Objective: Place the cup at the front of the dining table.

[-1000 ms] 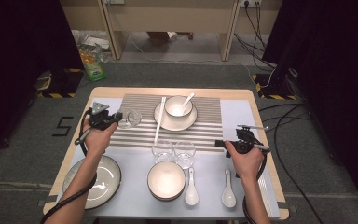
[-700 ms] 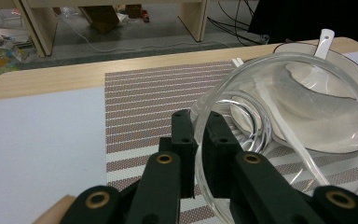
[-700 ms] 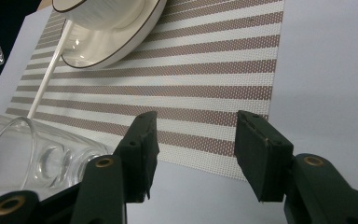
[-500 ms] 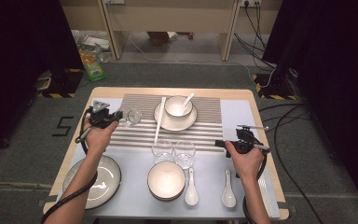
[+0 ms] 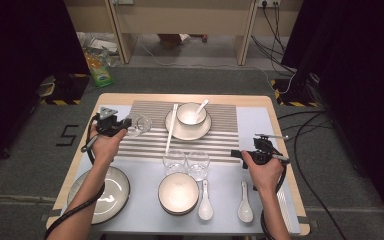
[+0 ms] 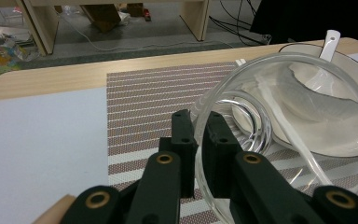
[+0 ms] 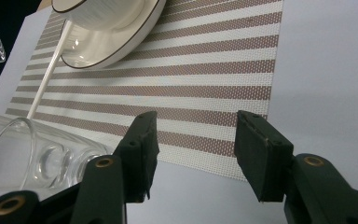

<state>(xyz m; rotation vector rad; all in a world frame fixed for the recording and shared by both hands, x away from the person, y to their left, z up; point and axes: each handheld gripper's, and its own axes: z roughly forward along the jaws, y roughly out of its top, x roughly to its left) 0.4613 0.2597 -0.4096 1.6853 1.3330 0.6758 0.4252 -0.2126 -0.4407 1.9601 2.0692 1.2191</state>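
While the left gripper (image 5: 121,125) sits at the upper left of the high view, its fingers (image 6: 184,140) pinch the rim wall of the clear round drinking glass (image 5: 138,125), one finger inside and one outside. In that view the glass lies tilted, its mouth facing the gripper and its long axis pointing right toward the white bowl on its plate (image 5: 190,114). At the frame's right, the right gripper (image 5: 240,153) hovers level above the bench (image 5: 260,102), fingers spread, holding nothing, well apart from the glass.

A clear glass (image 6: 289,140) sits at the right of the left gripper view. The placemat (image 5: 150,142), at centre in the high view, has brown and white stripes. The bowl (image 5: 191,113) is white with a dark rim. Two white spoons (image 5: 205,202) lie on a pale grey mat (image 5: 145,205) at the bottom.
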